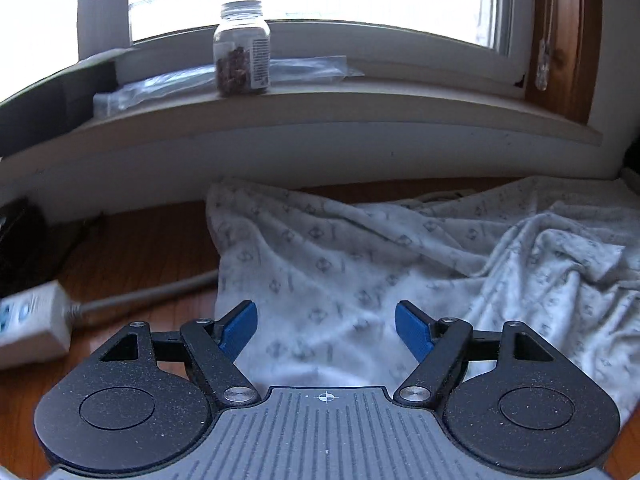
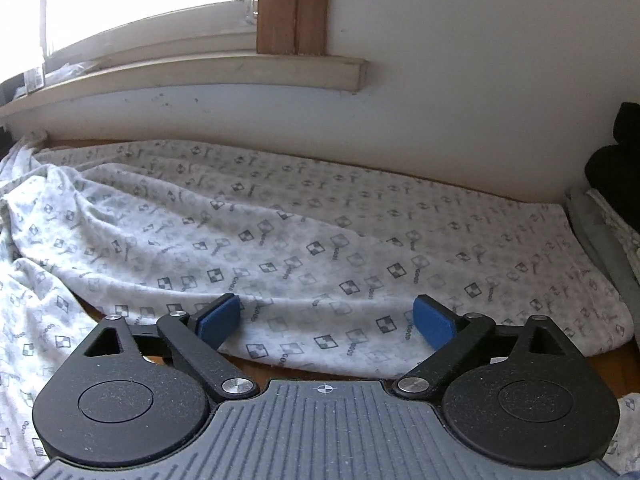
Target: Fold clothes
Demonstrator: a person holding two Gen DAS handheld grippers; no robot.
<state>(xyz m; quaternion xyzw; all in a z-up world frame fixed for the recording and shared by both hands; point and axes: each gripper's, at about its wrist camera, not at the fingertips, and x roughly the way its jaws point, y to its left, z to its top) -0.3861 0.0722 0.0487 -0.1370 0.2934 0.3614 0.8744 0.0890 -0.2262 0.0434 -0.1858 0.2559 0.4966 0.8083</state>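
Note:
A white garment [image 1: 360, 264] printed with small grey checkered diamonds lies rumpled on a wooden surface [image 1: 152, 248] below a window sill. My left gripper [image 1: 326, 326] hovers over its left part, blue pads wide apart, nothing pinched between them. In the right wrist view the same garment [image 2: 320, 232] stretches flatter across the surface toward the wall, with a folded front edge. My right gripper [image 2: 328, 320] stands open just above that front edge, and the cloth lies loose between its blue pads [image 2: 434, 320].
A glass jar [image 1: 242, 50] and a clear plastic bag [image 1: 168, 84] sit on the sill. A white power strip [image 1: 30, 328] with its cable lies at the left. Dark clothing [image 2: 616, 168] and a grey fabric pile [image 2: 600, 240] lie at the right by the wall.

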